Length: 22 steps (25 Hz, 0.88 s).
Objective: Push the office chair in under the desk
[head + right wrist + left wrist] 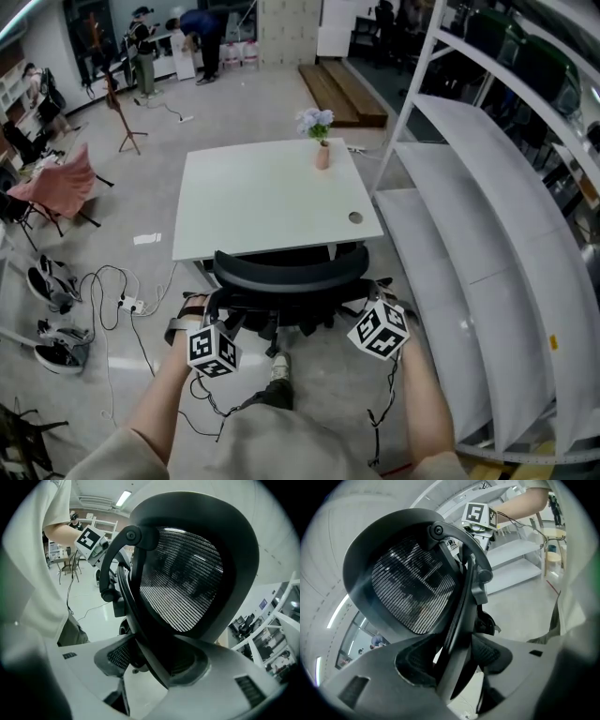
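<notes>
**Grey-floored workroom: chair held at the counter's edge**

Grey flooring spreads around a white counter in the middle of a large workroom, seen from above in the head view. Tall white shelving runs along its right side. A small pink vase of pale flowers stands near the counter's far edge, and a round cable hole sits at its near right corner.

A black office chair stands at the counter's near side. The curved top of its backrest lies just beside the edge, and the seat is largely hidden beneath the top.

The person's left gripper has its jaws pinched on the left side of the chair's back frame, with the mesh backrest rising above them in the left gripper view. The right gripper has its jaws clamped on the frame's opposite side.

Each gripper's marker cube shows beside the backrest in the head view. Loose cables trail over the floor to the left, near a seat draped in pink cloth. People stand at the far end of the room.
</notes>
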Tool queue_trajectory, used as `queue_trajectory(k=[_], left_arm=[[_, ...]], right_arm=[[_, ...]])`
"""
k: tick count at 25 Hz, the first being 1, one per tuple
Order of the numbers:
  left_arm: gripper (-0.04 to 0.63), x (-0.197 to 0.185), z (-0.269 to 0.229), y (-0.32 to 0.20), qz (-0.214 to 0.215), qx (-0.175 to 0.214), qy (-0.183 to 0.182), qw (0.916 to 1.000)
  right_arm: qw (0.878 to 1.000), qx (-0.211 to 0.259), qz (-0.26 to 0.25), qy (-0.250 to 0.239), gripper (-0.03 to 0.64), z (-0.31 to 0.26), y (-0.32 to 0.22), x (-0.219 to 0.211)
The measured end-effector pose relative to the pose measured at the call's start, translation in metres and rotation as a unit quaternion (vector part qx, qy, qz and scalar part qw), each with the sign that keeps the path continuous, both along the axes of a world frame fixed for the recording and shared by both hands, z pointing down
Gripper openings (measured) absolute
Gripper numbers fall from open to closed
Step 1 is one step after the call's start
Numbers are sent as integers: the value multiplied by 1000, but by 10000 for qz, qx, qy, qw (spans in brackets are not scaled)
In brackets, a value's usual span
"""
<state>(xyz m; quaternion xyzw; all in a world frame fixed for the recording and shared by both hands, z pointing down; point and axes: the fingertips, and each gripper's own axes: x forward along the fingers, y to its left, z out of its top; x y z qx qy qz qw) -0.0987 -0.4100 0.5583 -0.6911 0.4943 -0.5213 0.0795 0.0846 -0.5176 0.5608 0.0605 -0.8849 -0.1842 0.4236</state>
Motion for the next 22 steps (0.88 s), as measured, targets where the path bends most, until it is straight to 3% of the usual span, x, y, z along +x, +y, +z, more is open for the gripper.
queue_trajectory(k=[22], left_arm=[[241, -65, -1, -100, -95, -92, 161, 9998]], right_arm=[[9997, 190, -106, -110, 224, 0, -107, -71]])
